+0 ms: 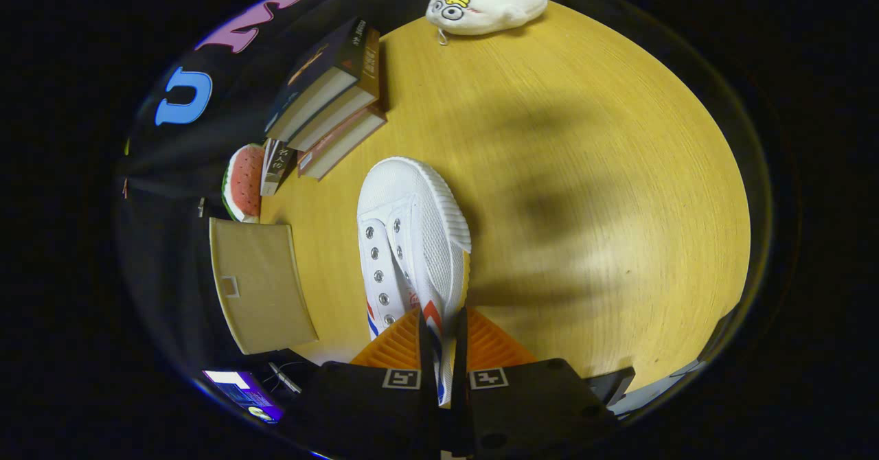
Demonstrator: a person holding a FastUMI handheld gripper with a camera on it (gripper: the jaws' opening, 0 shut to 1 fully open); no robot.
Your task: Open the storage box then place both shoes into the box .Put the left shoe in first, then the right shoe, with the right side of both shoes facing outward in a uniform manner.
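My gripper [439, 340] is shut on the side wall of a white canvas shoe [412, 240] near its heel opening. The shoe has silver eyelets and red and blue stripes on its side. It points away from me, toe toward the books, and hangs above the wooden table [584, 171]. Both fingers [427, 350] press the thin shoe wall between them. Beside the shoe, toward the booth's wall, stands the beige storage box [257, 285], and I cannot tell whether its lid is open.
A stack of books [329, 96] lies beyond the shoe's toe, with a watermelon-slice toy [244, 182] and a small book beside it. A white plush toy [484, 3] rests at the table's far end. A lit screen [244, 391] sits below the box.
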